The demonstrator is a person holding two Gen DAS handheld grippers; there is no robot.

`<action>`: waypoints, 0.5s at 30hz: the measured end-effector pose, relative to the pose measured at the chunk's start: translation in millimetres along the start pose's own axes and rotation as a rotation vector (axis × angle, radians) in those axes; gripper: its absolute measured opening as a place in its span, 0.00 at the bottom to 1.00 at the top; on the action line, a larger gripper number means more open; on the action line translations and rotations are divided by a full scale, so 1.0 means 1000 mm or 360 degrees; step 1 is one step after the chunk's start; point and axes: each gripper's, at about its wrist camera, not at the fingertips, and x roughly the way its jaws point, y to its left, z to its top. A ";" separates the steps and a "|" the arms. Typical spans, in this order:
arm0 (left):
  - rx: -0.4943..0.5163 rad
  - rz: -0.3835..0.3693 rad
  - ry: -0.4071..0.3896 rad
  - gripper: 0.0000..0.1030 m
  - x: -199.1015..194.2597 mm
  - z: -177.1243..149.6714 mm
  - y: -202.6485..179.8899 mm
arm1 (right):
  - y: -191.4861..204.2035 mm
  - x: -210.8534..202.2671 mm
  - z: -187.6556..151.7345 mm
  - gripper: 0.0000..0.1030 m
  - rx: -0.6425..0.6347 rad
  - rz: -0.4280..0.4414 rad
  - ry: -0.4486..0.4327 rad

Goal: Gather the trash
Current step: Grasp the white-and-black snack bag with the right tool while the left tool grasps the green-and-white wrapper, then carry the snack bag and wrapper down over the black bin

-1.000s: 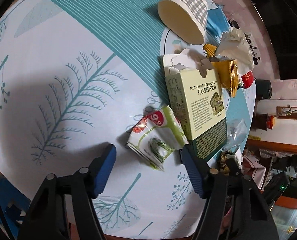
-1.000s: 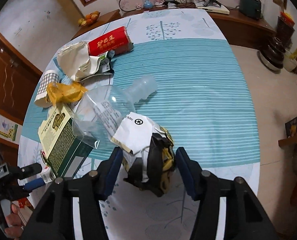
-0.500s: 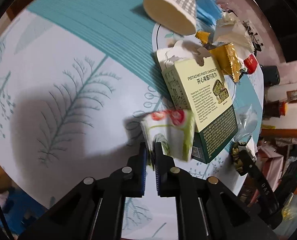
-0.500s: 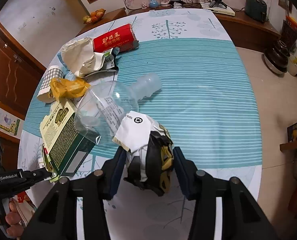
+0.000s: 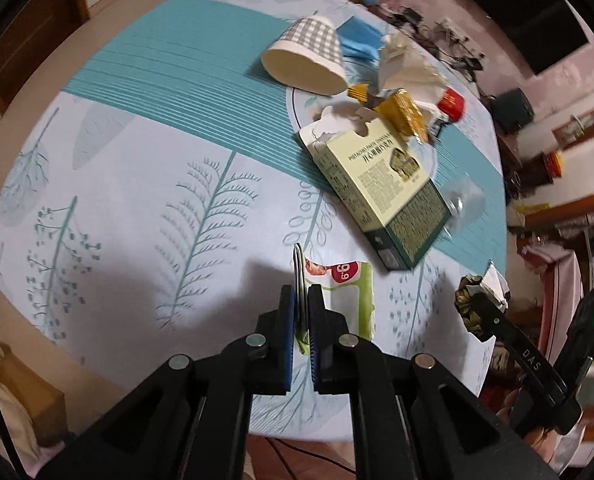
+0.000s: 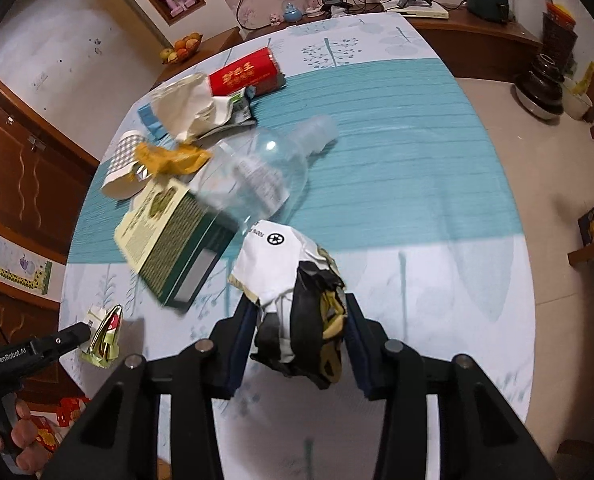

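Left gripper (image 5: 301,312) clenched on edge of flattened green-and-white wrapper (image 5: 347,300), jaws nearly touching, thin wrapper edge sticking up between them. Wrapper lifted over near edge of round table (image 5: 145,184), red patch with "9.9" on top face. Same wrapper (image 6: 103,336) seen from right wrist view at lower left, pinched at tip of left gripper (image 6: 83,332), by table edge.

Right gripper (image 6: 297,344) grasping crumpled white, black and yellow bag (image 6: 297,300), jaws pressed against both sides of bag, fairly wide apart because of bulk. Bag sits just above near white part of tablecloth. Bag (image 5: 479,304) also visible in left wrist view at right, at tip of right gripper (image 5: 483,308).

Rest of trash on table: green chocolate box (image 5: 381,188) lying flat, open torn flap toward table centre, near the wrapper but apart from it. Clear plastic bottle (image 6: 257,172) on its side, touching or overlapping far end of box (image 6: 169,240). Checked paper cup (image 5: 305,56) tipped over, mouth facing camera. Yellow wrapper (image 5: 405,114) between cup and box. Crumpled white paper (image 5: 407,70) behind it, blue packet (image 5: 359,40) just beside cup. Red pack (image 6: 243,74) at far side on teal stripe. Fruit bowl (image 6: 183,46) on sideboard behind table.
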 end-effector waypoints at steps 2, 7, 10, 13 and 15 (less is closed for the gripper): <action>0.0052 -0.0013 -0.0019 0.04 -0.012 -0.007 0.007 | 0.009 -0.008 -0.012 0.41 0.0011 0.0000 -0.0010; 0.0182 -0.0047 -0.0061 0.04 -0.039 -0.026 0.022 | 0.039 -0.027 -0.051 0.41 0.0031 0.0001 -0.0032; 0.0245 -0.0075 -0.0070 0.04 -0.060 -0.040 0.041 | 0.057 -0.034 -0.074 0.41 0.0049 0.0014 -0.0033; 0.0305 -0.0103 -0.0074 0.04 -0.074 -0.054 0.055 | 0.079 -0.042 -0.103 0.41 0.0053 0.0022 -0.0047; 0.0346 -0.0117 -0.0072 0.04 -0.080 -0.065 0.063 | 0.091 -0.047 -0.119 0.41 0.0053 0.0021 -0.0058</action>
